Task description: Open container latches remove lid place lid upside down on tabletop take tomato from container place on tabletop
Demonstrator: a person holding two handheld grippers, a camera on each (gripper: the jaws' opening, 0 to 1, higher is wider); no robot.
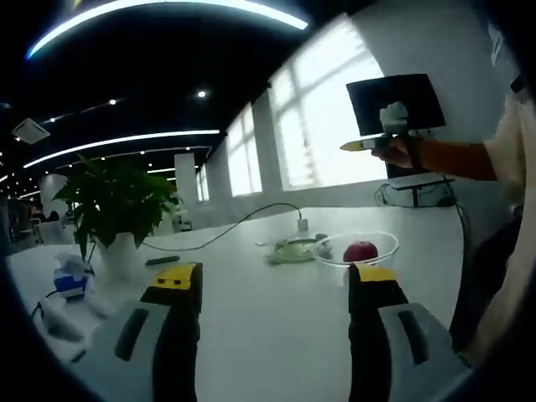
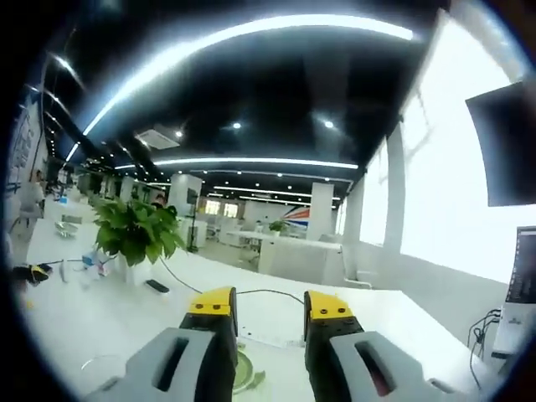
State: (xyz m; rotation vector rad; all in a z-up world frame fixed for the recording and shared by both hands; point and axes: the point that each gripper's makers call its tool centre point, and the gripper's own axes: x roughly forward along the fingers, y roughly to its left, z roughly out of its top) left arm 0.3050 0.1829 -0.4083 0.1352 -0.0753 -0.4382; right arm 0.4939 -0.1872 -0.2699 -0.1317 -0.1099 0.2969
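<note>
Left gripper view shows my left gripper (image 1: 272, 280) wide and empty, tomato (image 1: 361, 250) in the open container (image 1: 335, 251), lid (image 1: 291, 249) beside it on the table (image 1: 251, 318); right gripper (image 2: 268, 306) narrower, empty; next, reach for the tomato

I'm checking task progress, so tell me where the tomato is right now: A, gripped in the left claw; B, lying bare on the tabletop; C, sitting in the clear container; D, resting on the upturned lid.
C: the red tomato sits inside the clear container, apart from the open left claw.
</note>
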